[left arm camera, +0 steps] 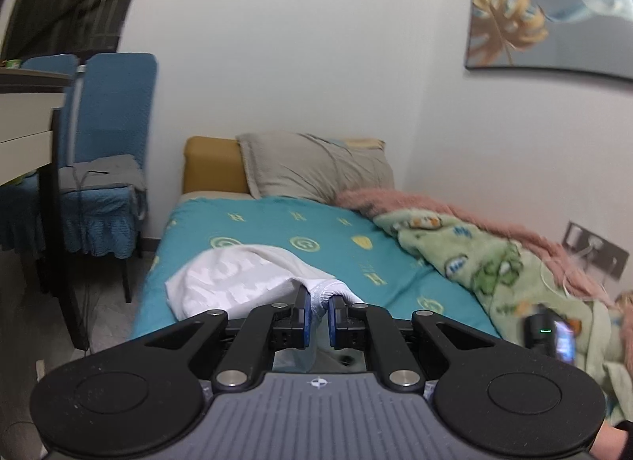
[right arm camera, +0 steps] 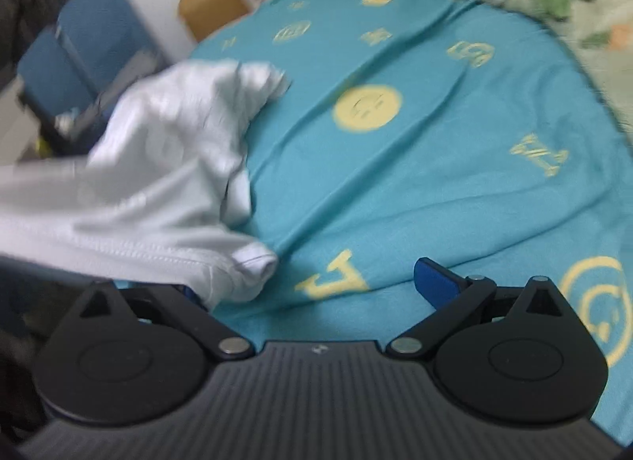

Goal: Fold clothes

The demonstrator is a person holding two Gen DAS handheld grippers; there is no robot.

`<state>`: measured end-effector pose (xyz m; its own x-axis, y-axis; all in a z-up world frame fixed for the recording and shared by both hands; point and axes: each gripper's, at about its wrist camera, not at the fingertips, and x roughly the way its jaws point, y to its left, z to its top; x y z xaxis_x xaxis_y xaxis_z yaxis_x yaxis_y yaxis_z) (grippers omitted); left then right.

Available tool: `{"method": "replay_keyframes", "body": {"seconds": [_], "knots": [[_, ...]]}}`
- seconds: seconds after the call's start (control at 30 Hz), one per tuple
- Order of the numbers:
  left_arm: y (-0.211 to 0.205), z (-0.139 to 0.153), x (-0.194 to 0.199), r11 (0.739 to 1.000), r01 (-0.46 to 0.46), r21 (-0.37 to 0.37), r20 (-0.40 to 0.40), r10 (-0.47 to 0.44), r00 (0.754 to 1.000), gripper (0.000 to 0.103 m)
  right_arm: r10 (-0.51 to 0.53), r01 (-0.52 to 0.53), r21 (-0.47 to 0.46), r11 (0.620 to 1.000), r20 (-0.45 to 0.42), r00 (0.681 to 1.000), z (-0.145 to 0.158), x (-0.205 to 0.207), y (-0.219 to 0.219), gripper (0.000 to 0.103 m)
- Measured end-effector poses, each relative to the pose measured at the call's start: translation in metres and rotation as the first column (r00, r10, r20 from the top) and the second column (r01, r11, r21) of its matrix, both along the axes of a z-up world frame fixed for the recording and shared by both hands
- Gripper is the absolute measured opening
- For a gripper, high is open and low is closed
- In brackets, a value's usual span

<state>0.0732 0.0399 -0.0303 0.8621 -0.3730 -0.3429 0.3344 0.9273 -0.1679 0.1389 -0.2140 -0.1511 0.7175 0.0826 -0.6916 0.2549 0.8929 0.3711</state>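
In the left wrist view, the left tongs (left arm camera: pixel 319 311) are clenched on a bunched, elastic-looking edge of a white garment (left arm camera: pixel 233 282), lifting it just above the near end of a bed (left arm camera: pixel 277 230) covered in a teal sheet with yellow symbols. The rest of the garment trails away to the left and lies on the sheet close to the bed's left edge. A grey pillow (left arm camera: pixel 316 167) sits at the head of the bed, a green cartoon blanket (left arm camera: pixel 494 274) is heaped along the right side, and blue chairs (left arm camera: pixel 110 151) stand beside the bed on the left. The grip is narrow, so the cloth could slip free if pulled sharply, and the trailing part could slide off the bed's left edge. In the right wrist view, which is blurred, the right tongs (right arm camera: pixel 312 282) are spread wide and hold nothing; the garment's hemmed corner (right arm camera: pixel 253 266) lies just by the left finger, which the cloth mostly covers, while the blue right finger (right arm camera: pixel 433 282) stands clear over the sheet. If these tongs close here, they could miss the corner or pinch the sheet along with it, dragging the bedding into the fold. No container of any kind is visible in either view.
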Motion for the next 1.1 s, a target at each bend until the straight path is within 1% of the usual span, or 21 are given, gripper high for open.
{"method": "replay_keyframes", "body": {"seconds": [0.07,0.13,0.23,0.33,0.4,0.43,0.5,0.57,0.63,0.67,0.73,0.77,0.87,0.93,0.97,1.03,1.1], "knots": [[0.000,0.006,-0.003,1.000,0.001,-0.008,0.016,-0.001,1.000,0.009,-0.062,0.068,-0.056,0.996,0.114,0.992,0.025,-0.014,-0.007,0.103],[-0.001,0.012,-0.011,1.000,0.012,-0.017,0.063,-0.011,0.998,0.009,-0.096,0.130,-0.123,0.984,0.248,0.964,0.052,-0.032,-0.010,0.103],[0.001,0.031,-0.035,0.997,0.055,-0.061,0.182,-0.044,0.982,0.009,-0.119,0.206,-0.168,0.964,0.418,0.901,0.090,-0.063,-0.014,0.103],[0.003,0.050,-0.062,0.988,0.116,-0.106,0.314,-0.078,0.946,0.009,-0.120,0.260,-0.175,0.950,0.564,0.817,0.126,-0.096,-0.019,0.103],[0.006,0.060,-0.073,0.974,0.168,-0.151,0.361,-0.104,0.927,0.009,-0.112,0.278,-0.166,0.946,0.638,0.762,0.148,-0.115,-0.025,0.103],[0.009,0.063,-0.075,0.969,0.179,-0.169,0.364,-0.108,0.925,0.009,-0.103,0.266,-0.157,0.951,0.649,0.753,0.155,-0.118,-0.028,0.103],[0.010,0.062,-0.069,0.965,0.183,-0.186,0.327,-0.115,0.938,0.009,-0.078,0.209,-0.138,0.968,0.628,0.775,0.161,-0.112,-0.035,0.103],[0.008,0.055,-0.053,0.969,0.171,-0.180,0.241,-0.125,0.963,0.009,-0.020,0.115,-0.139,0.984,0.553,0.833,0.154,-0.095,-0.040,0.103],[0.005,0.042,-0.029,0.977,0.135,-0.162,0.115,-0.117,0.986,0.009,0.017,0.056,-0.145,0.988,0.460,0.888,0.136,-0.073,-0.041,0.103],[0.004,0.033,-0.015,0.981,0.114,-0.156,0.043,-0.108,0.993,0.009,0.030,0.032,-0.144,0.989,0.413,0.910,0.125,-0.063,-0.042,0.103],[0.003,0.016,0.013,0.984,0.071,-0.162,-0.086,-0.086,0.993,0.009,0.043,0.002,-0.129,0.992,0.339,0.940,0.104,-0.046,-0.042,0.103],[0.003,0.009,0.026,0.985,0.057,-0.165,-0.138,-0.081,0.987,0.009,0.047,-0.008,-0.127,0.992,0.310,0.950,0.094,-0.039,-0.039,0.103],[-0.001,-0.007,0.053,0.992,0.020,-0.126,-0.246,-0.051,0.968,0.010,0.067,-0.046,-0.090,0.995,0.236,0.969,0.075,-0.020,-0.038,0.103],[-0.003,-0.016,0.066,0.995,0.003,-0.104,-0.298,-0.034,0.954,0.011,0.071,-0.057,-0.075,0.996,0.211,0.975,0.068,-0.014,-0.034,0.103],[-0.002,-0.019,0.069,0.996,0.002,-0.087,-0.308,-0.029,0.951,0.013,0.073,-0.059,-0.077,0.995,0.202,0.977,0.066,-0.013,-0.032,0.103],[-0.002,-0.025,0.074,0.999,0.001,-0.052,-0.323,-0.017,0.946,0.021,0.071,-0.055,-0.089,0.995,0.191,0.979,0.061,-0.014,-0.028,0.103],[-0.001,-0.028,0.070,1.000,0.020,-0.023,-0.305,-0.026,0.952,0.038,0.070,-0.059,-0.067,0.996,0.181,0.981,0.059,-0.015,-0.028,0.103]]}}
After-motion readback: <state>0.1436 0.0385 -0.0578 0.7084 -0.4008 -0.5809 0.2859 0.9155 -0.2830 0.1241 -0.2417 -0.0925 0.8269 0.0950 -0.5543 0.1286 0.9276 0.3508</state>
